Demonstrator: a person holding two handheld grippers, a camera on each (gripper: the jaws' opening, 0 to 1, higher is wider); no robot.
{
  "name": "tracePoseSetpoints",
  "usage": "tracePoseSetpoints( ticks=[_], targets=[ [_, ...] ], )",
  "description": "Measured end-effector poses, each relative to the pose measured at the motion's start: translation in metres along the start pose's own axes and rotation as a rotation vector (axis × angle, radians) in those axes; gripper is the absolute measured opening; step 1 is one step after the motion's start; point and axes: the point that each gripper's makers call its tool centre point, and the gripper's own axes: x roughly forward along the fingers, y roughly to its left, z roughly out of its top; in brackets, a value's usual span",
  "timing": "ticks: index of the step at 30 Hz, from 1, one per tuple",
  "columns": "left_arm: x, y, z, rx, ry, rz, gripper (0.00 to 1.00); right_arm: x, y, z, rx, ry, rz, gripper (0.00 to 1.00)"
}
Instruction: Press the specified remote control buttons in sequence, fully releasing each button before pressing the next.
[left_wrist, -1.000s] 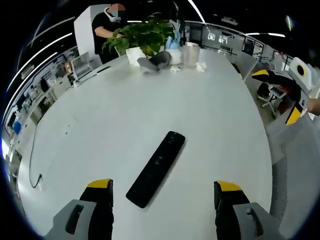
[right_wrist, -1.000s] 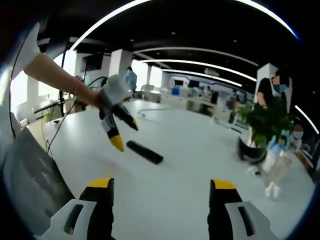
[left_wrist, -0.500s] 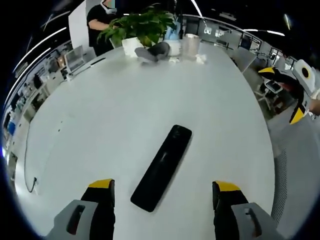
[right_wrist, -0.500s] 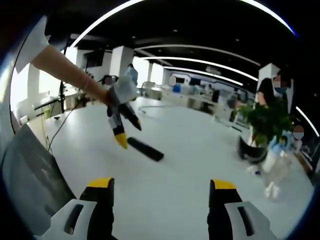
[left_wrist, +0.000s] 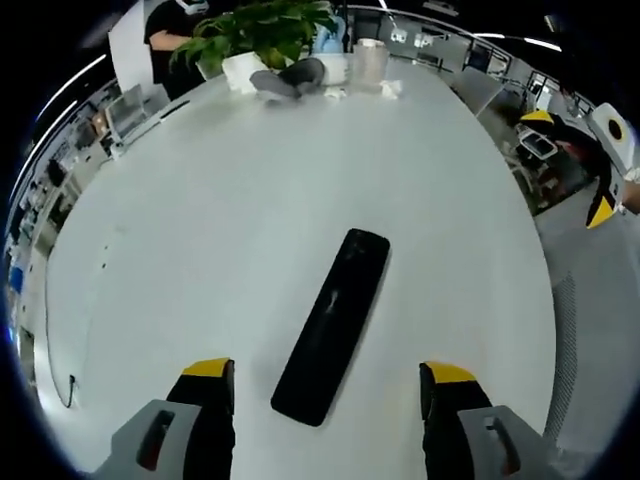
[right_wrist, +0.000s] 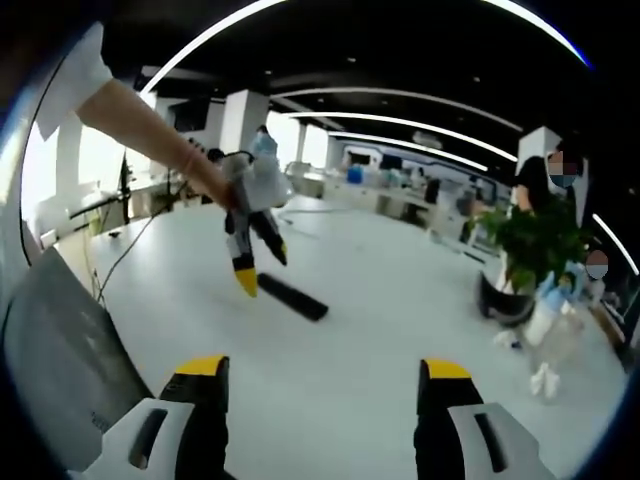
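My left gripper (left_wrist: 325, 400) hangs over the long, flat black plastic remote control (left_wrist: 333, 325), which lies flat on the broad white bench (left_wrist: 200, 230), its near end between my two yellow-tipped fingers (left_wrist: 208, 372) and its far end angled up and to the right in the left gripper view. The fingers stand wide apart and hold nothing. From the right gripper view I see that same left gripper (right_wrist: 250, 262) reaching out on a bare arm, its yellow tips pointed down just above one end of the remote control (right_wrist: 291, 298); I cannot tell whether a tip is touching it. My right gripper (right_wrist: 320, 400) waits back from the work, fingers spread wide and empty.

I judge this to be the approach to a press. To do it well I would bring one fingertip straight down on the wanted button rather than across it, since a slim remote on a smooth bench looks likely to slide or pivot under a sideways push. The buttons are too dark to make out here, so I would line up by the remote's length. After each press I would lift fully clear before the next.

A leafy green potted plant (left_wrist: 262, 30) and a clear plastic cup (left_wrist: 369, 63) stand at the bench's far end, well apart from the remote.
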Motion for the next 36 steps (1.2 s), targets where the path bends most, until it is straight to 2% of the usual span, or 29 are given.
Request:
tracePoseSetpoints(
  ticks=[12, 19, 21, 24, 29, 32, 36],
  targets=[
    [0.009, -0.006, 0.002, 0.011, 0.043, -0.046, 0.64, 0.0, 0.002, 0.001, -0.006, 0.002, 0.006, 0.75],
    [0.013, -0.008, 0.003, 0.037, 0.057, -0.049, 0.57, -0.001, 0.005, 0.001, -0.01, 0.006, 0.012, 0.75],
    [0.013, -0.004, 0.003, 0.077, 0.067, -0.035, 0.54, -0.001, 0.006, 0.001, -0.012, 0.009, 0.014, 0.74],
    [0.011, -0.004, 0.002, 0.089, 0.08, -0.035, 0.51, -0.001, 0.006, 0.002, -0.013, 0.011, 0.016, 0.74],
    [0.012, -0.002, 0.004, 0.076, 0.07, -0.021, 0.47, -0.001, 0.006, 0.001, -0.015, 0.011, 0.017, 0.74],
    [0.012, -0.005, 0.006, 0.099, 0.06, -0.026, 0.4, -0.001, 0.005, 0.001, -0.015, 0.01, 0.017, 0.74],
    [0.013, -0.005, 0.008, 0.106, 0.047, -0.025, 0.35, -0.001, 0.004, 0.0, -0.015, 0.011, 0.016, 0.74]
  ],
)
